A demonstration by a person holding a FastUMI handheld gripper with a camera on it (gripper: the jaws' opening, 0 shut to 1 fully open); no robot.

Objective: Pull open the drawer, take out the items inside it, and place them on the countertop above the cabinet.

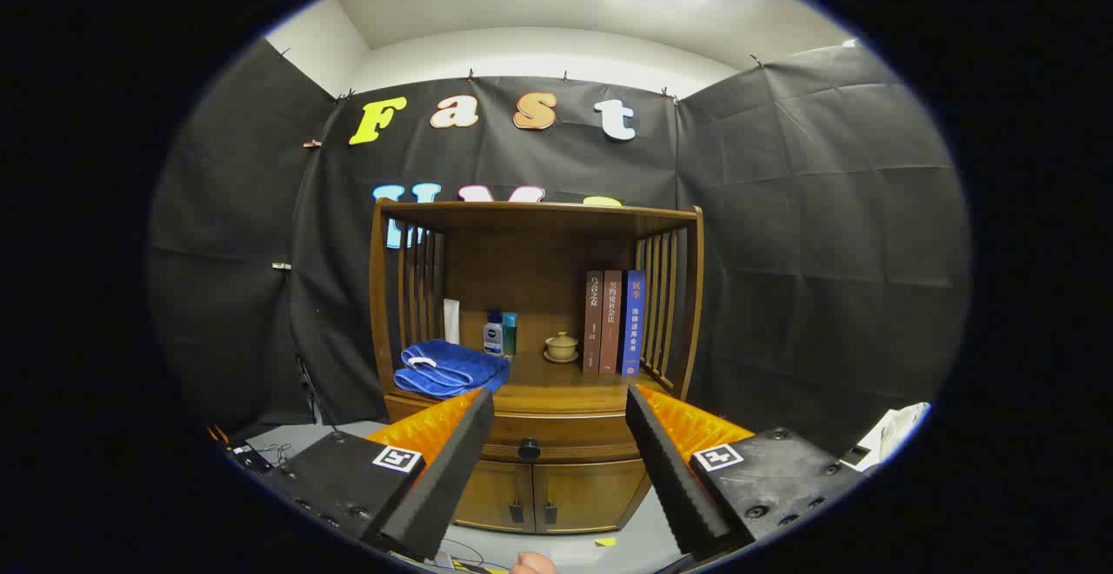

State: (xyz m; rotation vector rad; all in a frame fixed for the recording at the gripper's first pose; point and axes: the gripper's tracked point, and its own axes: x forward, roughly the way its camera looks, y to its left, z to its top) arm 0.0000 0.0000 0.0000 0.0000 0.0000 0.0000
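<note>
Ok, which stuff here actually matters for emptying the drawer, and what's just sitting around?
For the job:
- drawer, closed
- drawer knob
- countertop
- gripper, open, short of the knob

Just lying about:
- blue towel
- two bottles
- lidded cup
- three books
- lower cabinet doors

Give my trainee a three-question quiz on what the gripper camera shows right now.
1. True or false: the wooden cabinet's drawer with the dark round knob is already pulled open.
2. What lies on the wooden countertop nearest the slatted left side? A) folded blue towel B) small lidded ceramic cup C) upright books
3. Fill in: the gripper fingers stand ____, holding nothing, with the knob between them farther off.

Key: 1 false, it sits flush. 2 A, the folded blue towel; the small lidded ceramic cup and three upright books stand further right. 3 open.
</note>
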